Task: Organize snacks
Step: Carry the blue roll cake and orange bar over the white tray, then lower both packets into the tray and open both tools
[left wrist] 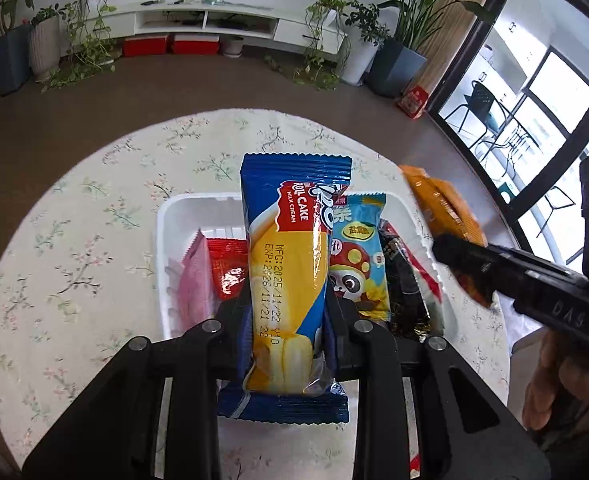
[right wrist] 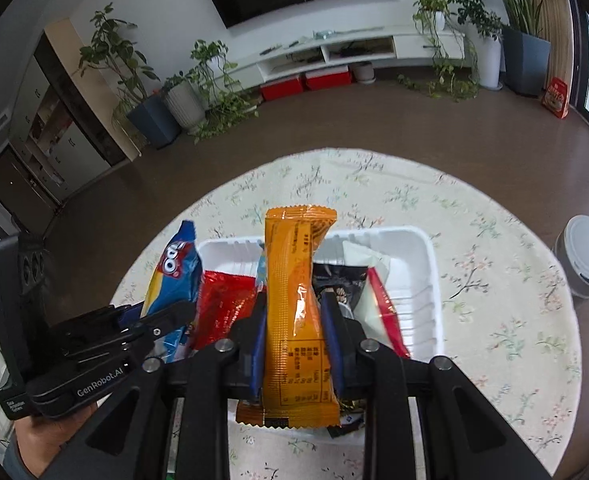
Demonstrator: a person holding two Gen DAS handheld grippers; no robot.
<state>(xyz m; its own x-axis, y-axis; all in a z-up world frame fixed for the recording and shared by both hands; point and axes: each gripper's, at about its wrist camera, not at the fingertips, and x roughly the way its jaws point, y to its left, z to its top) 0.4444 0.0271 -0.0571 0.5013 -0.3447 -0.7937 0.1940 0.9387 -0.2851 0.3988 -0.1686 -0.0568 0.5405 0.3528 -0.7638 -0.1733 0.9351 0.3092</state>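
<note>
I see a round table (left wrist: 74,248) under a floral cloth, with a white tray (left wrist: 166,220) on it already holding several snack packs. My left gripper (left wrist: 288,304) is clamped on a blue roll cake pack (left wrist: 290,248) — held upright above the tray. My right gripper (right wrist: 296,320) is clamped on an orange snack pack (right wrist: 294,280) — also upright above the tray, just beside the first.

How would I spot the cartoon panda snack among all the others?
Find the round table with the flowered cloth, then the white tray at its middle. The panda packet lies in the tray, just right of the blue roll cake wrapper. It alone is light blue, with a panda in a red spotted cap.
</note>
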